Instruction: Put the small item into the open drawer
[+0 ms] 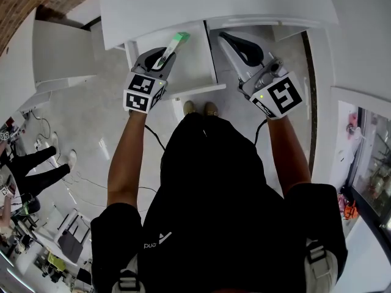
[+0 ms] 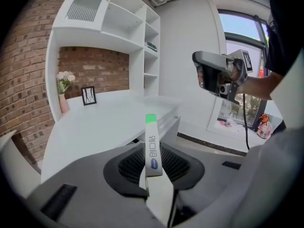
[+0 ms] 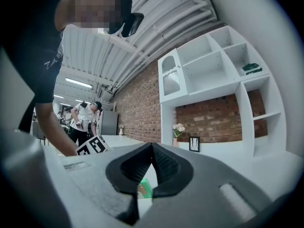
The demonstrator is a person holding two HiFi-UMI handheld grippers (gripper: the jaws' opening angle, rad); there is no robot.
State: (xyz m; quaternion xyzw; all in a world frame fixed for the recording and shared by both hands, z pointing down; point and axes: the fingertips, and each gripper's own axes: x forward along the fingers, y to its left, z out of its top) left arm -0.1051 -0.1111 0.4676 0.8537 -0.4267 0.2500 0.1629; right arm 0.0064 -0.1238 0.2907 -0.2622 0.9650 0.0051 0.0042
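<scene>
The small item (image 1: 178, 41) is a slim white stick pack with a green end. My left gripper (image 1: 166, 58) is shut on its lower part, and the green end points out ahead. In the left gripper view the stick (image 2: 152, 148) stands up between the black pads, just in front of the open white drawer (image 2: 169, 122). From the head view the gripper hovers over that pulled-out drawer (image 1: 198, 72) below the white desk top (image 1: 214, 5). My right gripper (image 1: 228, 38) sits to the right of the drawer with its jaws shut and empty; the right gripper (image 3: 152, 147) shows its tips meeting.
The desk (image 2: 95, 122) carries a vase of flowers (image 2: 64, 87) and a small picture frame (image 2: 88, 95) against a brick wall. White shelves (image 2: 151, 46) rise at the back. A window (image 2: 242, 80) is to the right. Other people (image 1: 36, 163) and a cable are on the floor at left.
</scene>
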